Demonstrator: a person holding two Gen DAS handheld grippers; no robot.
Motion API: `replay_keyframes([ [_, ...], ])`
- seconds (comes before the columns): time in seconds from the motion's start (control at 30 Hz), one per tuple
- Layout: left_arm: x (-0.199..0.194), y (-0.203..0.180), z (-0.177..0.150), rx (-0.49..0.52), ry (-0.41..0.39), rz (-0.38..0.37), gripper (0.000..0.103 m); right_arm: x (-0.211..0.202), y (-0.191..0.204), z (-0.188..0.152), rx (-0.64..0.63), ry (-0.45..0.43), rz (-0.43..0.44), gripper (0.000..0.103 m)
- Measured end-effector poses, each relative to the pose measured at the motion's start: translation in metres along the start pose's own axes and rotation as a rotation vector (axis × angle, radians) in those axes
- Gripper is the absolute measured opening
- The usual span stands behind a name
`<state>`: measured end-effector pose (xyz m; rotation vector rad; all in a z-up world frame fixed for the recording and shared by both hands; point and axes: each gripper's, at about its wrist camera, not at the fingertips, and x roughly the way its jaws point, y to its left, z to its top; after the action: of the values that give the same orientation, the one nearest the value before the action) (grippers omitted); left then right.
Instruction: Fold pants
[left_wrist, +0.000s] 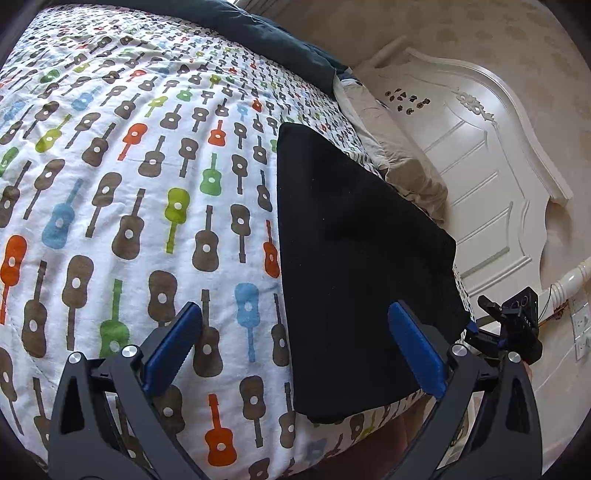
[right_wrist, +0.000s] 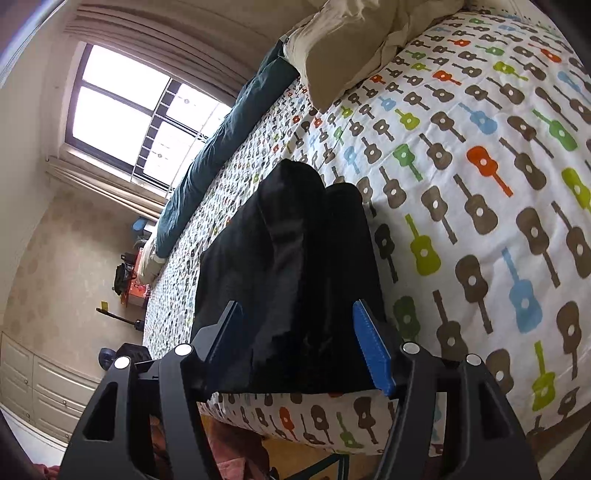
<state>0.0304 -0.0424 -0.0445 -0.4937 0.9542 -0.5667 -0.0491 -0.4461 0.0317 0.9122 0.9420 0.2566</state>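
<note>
Guitar-print bedspread (right_wrist: 480, 166) bears folded black pants (right_wrist: 295, 266) between the right gripper (right_wrist: 299, 332)'s parted, unclamped fingers.

I see the black pants (left_wrist: 354, 258) folded into a flat, thick rectangle, lying near the bed's edge on the guitar-print cover (left_wrist: 129, 177).

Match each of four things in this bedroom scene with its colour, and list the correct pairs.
Things:
1. folded pants
2. bedspread
3. pillow
4. blanket along the far edge of the bed

Colours:
A. beige
B. white with coloured guitars
C. dark teal
D. black

Pairs: 1-D, 2-B, 3-A, 4-C
</note>
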Motion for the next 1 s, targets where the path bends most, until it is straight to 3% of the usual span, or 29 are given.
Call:
replay_keyframes([
  [0.23, 0.001, 0.001, -0.001, -0.002, 0.004, 0.002, 0.1, 0.014, -0.001, -0.005, 0.001, 0.019, -0.011, 0.066],
  [0.3, 0.002, 0.0, -0.002, 0.006, 0.005, 0.008, 0.1, 0.019, 0.009, -0.006, -0.059, 0.026, -0.071, 0.05],
  [0.33, 0.003, -0.001, -0.002, 0.01, 0.005, 0.012, 0.1, 0.021, 0.014, -0.008, -0.088, 0.036, -0.088, 0.038],
  [0.37, 0.003, -0.001, -0.002, 0.015, 0.006, 0.016, 0.1, 0.024, 0.018, -0.01, -0.11, 0.048, -0.09, 0.019],
  [0.4, 0.003, -0.002, -0.002, 0.019, 0.007, 0.021, 0.1, 0.026, 0.022, -0.01, -0.135, 0.048, -0.11, 0.017],
  [0.6, 0.005, -0.007, -0.002, 0.023, 0.018, 0.025, 0.1, 0.013, 0.038, -0.003, -0.236, 0.01, -0.174, 0.013],
  [0.73, 0.006, -0.008, -0.002, 0.023, 0.019, 0.022, 0.1, 0.02, 0.021, 0.001, -0.223, 0.043, -0.215, 0.013],
  [1.0, 0.005, -0.007, -0.002, 0.02, 0.022, 0.012, 0.1, 0.02, -0.021, 0.0, -0.056, 0.058, -0.062, 0.014],
])
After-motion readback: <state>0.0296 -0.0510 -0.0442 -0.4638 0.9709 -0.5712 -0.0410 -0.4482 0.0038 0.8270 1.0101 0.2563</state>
